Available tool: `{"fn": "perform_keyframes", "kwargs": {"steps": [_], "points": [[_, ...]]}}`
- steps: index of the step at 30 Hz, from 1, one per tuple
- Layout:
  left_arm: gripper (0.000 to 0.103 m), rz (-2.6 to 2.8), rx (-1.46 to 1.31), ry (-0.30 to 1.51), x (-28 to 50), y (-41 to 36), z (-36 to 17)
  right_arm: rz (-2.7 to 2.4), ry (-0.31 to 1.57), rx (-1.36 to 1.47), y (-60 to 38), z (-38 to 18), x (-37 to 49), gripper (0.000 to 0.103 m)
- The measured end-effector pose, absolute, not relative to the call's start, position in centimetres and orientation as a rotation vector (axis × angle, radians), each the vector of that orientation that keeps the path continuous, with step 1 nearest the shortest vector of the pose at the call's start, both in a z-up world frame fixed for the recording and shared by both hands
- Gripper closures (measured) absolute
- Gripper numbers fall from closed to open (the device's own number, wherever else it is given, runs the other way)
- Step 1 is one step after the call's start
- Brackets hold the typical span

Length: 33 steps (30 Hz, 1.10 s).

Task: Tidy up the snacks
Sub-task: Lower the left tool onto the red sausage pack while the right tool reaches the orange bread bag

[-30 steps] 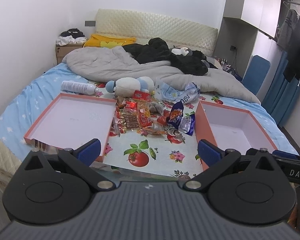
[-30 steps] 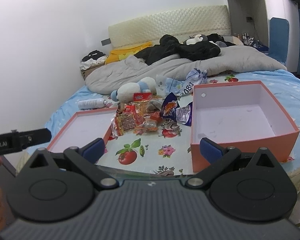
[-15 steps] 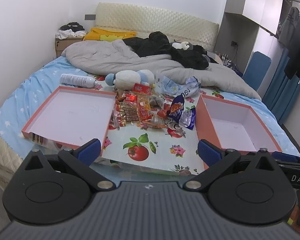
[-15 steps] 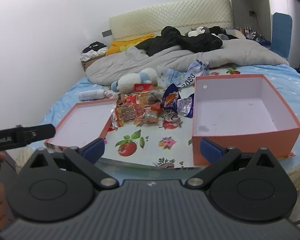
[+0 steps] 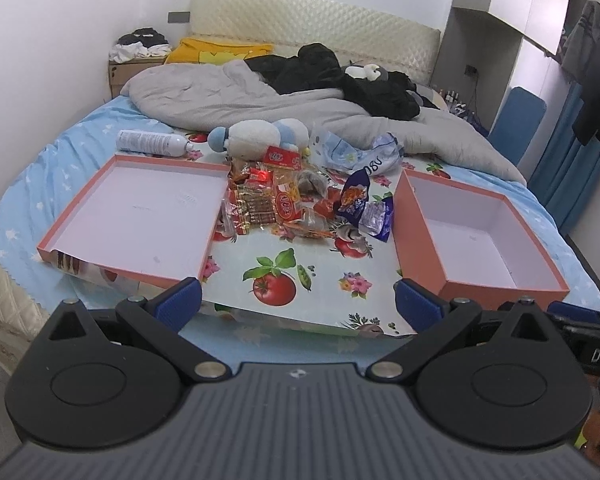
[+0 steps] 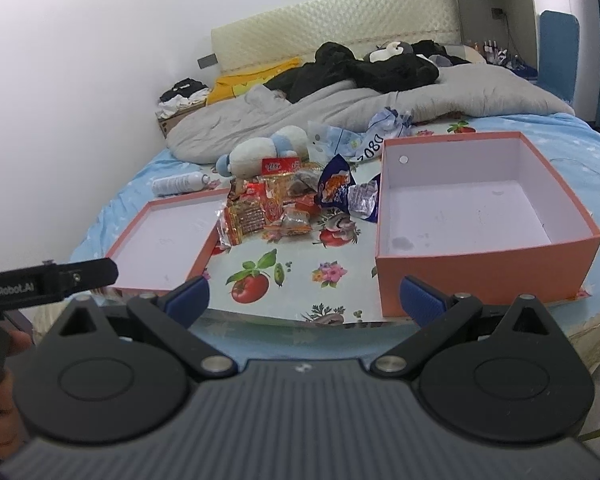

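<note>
Snacks (image 5: 300,204) lie in a loose heap on the fruit-print cloth (image 5: 276,280) spread over the bed (image 5: 40,168), between two pink boxes: a shallow lid (image 5: 140,216) just to their left and a deeper box (image 5: 480,236) just to their right. Both boxes show bare white bottoms, so sorting has not begun. At the heap's near left is a clear pack of brown biscuits (image 5: 252,212), beside it an orange packet (image 5: 286,204); a purple-blue bag (image 5: 354,200) and a silvery wrapper (image 5: 376,216) sit at the right edge, touching the deep box's wall.

The left tool (image 5: 298,300) hangs over the near edge of the cloth with its blue pads spread wide and nothing between them. The right tool (image 6: 304,298) is likewise spread and empty, in front of the deep box.

The step in hand looks like the first reach. It would go best by taking an outlying piece first, such as the purple-blue bag for the right tool, pinching a crimped edge, not the puffed middle, and lifting clear before crossing the box wall. The wrappers overlap, so a neighbour may drag along.

A plush toy (image 5: 256,138), a white bottle (image 5: 152,143) and a crumpled plastic bag (image 5: 360,152) lie behind the heap.
</note>
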<state>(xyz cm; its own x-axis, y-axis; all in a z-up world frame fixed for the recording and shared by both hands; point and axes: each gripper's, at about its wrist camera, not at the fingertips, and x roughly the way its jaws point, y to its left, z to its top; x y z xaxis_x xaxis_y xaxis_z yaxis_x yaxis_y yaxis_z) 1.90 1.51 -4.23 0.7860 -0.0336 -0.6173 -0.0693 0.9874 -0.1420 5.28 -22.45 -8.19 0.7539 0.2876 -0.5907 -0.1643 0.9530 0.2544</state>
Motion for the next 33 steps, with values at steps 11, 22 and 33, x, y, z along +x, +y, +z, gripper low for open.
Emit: {"fn": "perform_keyframes", "kwargs": {"steps": [11,22,33], "points": [[0.0,0.008,-0.188,0.697,6.8,3.0,-5.9,0.26,0.694,0.151,-21.2,-9.4,8.3,0.006],[0.0,0.012,-0.239,0.748,14.4,5.9,-9.2,0.338,0.726,0.101,-18.2,-11.4,14.7,0.02],[0.0,-0.022,-0.145,0.842,25.3,8.0,-14.0,0.383,0.78,0.164,-16.0,-15.7,23.3,0.02]]}}
